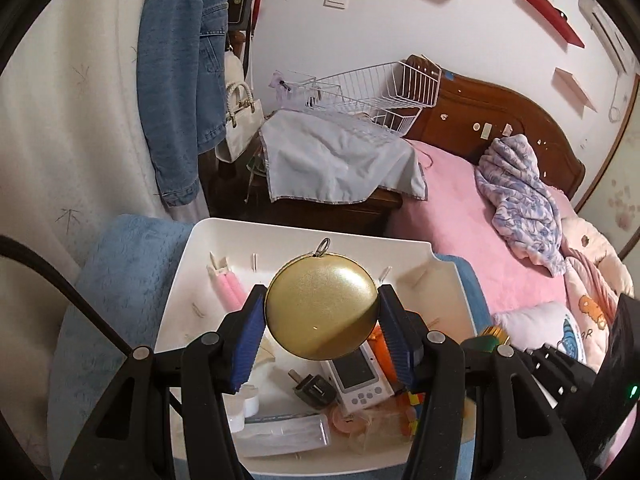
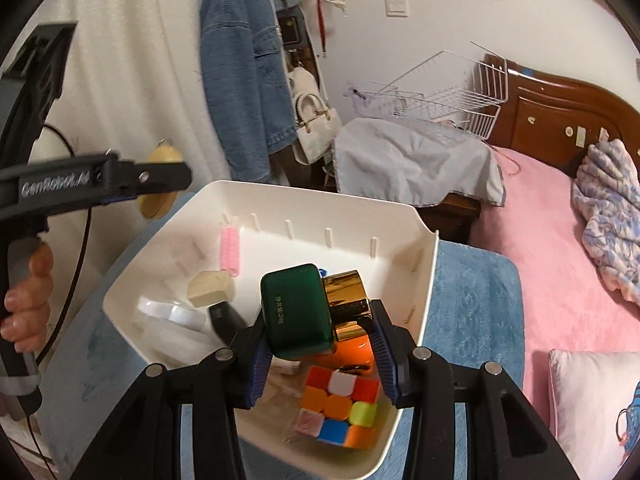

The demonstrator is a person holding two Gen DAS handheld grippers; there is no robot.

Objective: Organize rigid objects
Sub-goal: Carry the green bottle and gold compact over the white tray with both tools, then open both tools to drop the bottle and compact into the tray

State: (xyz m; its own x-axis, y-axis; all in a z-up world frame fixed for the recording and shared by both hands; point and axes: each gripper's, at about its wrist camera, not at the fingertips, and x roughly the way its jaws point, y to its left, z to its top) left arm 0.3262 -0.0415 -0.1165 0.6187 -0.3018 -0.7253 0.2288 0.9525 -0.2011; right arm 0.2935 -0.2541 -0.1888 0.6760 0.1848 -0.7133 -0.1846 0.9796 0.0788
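Observation:
My left gripper (image 1: 322,312) is shut on a round gold tin (image 1: 320,306) with a ring on top, held above the white plastic bin (image 1: 304,236). The right wrist view shows that gripper (image 2: 120,178) and tin (image 2: 158,184) left of the bin (image 2: 424,264). My right gripper (image 2: 320,340) is shut on a dark green rectangular case (image 2: 298,312) with a gold cylinder (image 2: 348,300) beside it, over the bin. In the bin lie a Rubik's cube (image 2: 340,412), an orange object (image 2: 352,354), a pink foam roller (image 2: 229,250), a cream block (image 2: 211,288) and a white handheld device (image 1: 356,380).
The bin sits on a blue towel (image 2: 472,320) beside a pink bed (image 1: 472,220). A bedside table with a white cloth (image 1: 340,156) and a wire basket (image 1: 380,92) stands behind. A denim jacket (image 1: 176,80) hangs at the left.

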